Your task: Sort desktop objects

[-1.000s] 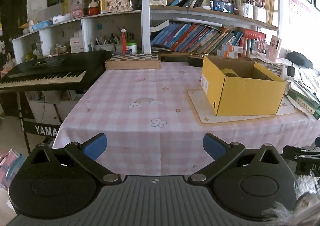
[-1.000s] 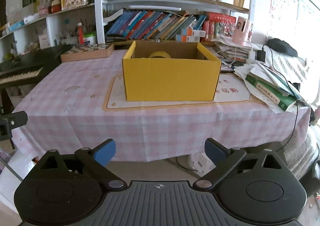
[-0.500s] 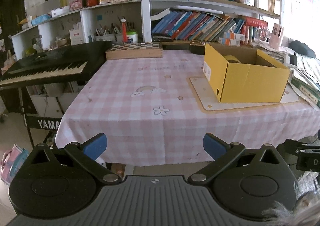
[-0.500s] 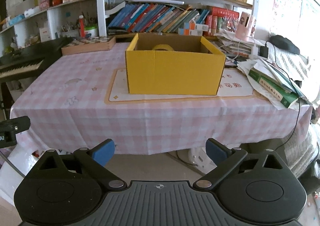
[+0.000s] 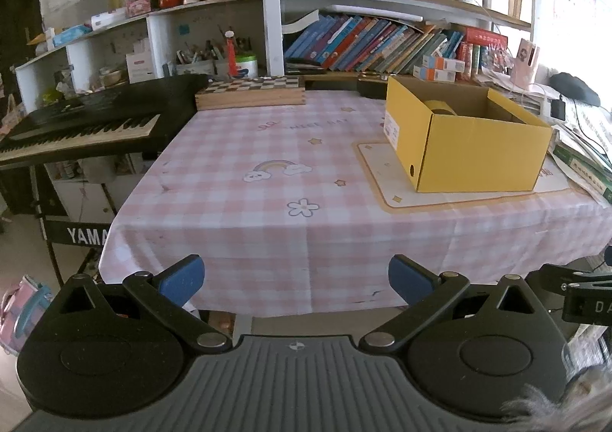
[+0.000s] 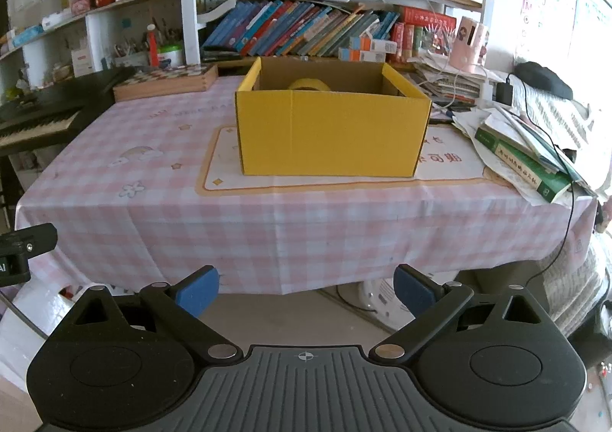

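Both your tongs are spread wide with nothing in them, left tongs (image 5: 294, 277) and right tongs (image 6: 306, 286) hanging off the desk's (image 6: 153, 202) near edge. The yellow box (image 6: 332, 133) sits on the mat (image 6: 447, 164), tape roll (image 6: 309, 85) inside.

The left gripper (image 5: 295, 278) is held level with its two blue-padded fingers (image 5: 181, 278) spread wide apart and nothing between them. It hangs in front of the desk's near edge, off the cloth. The right gripper (image 6: 306, 288) is in the same pose: fingers (image 6: 197, 288) wide apart, empty, level, also short of the near edge. A black part of each gripper shows at the side of the other's view, so the two sit side by side.
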The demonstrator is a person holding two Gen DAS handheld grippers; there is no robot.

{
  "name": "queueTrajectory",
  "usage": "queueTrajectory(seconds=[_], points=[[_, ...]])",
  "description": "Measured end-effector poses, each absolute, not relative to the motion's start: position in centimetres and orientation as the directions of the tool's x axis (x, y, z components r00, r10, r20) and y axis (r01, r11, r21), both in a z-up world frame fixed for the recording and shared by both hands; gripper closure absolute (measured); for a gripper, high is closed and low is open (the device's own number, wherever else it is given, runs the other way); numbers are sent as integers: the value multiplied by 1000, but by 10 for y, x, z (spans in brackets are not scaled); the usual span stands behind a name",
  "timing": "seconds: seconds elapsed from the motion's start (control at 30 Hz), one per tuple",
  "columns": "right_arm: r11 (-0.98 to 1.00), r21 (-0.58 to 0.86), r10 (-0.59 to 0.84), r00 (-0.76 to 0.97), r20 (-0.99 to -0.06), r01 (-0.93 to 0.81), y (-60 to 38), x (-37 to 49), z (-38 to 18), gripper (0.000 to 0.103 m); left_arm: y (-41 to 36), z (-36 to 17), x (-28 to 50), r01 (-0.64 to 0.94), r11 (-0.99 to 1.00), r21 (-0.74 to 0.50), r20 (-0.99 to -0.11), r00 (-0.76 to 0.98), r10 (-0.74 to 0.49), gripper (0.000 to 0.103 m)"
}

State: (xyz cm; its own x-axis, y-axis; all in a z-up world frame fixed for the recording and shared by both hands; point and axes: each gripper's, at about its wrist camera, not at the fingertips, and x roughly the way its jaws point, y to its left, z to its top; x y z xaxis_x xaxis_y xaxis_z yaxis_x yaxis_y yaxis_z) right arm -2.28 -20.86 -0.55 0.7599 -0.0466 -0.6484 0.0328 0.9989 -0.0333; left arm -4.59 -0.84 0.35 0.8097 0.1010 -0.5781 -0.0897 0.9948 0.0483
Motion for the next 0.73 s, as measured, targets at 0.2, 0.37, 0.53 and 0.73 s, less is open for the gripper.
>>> queueTrajectory(seconds=[0.2,0.37,0.53,0.73], points=[[999,-34,-45,758,-651,30,-209,-21,-7,3,-9,4,-45,-87,995,45,-578,810,97,0],[999,-34,-42,757,-652,26,-208,-20,-8,3,-9,4,-45,-86,995,43,-577,811,95,0],[999,-34,-41,756,-653,26,-208,-20,-8,3,-10,4,-46,-82,996,36,-571,816,88,0],[999,-33,-42,753,-656,27,-206,-20,-9,3,-11,4,-44,-86,996,34,-576,812,90,0]])
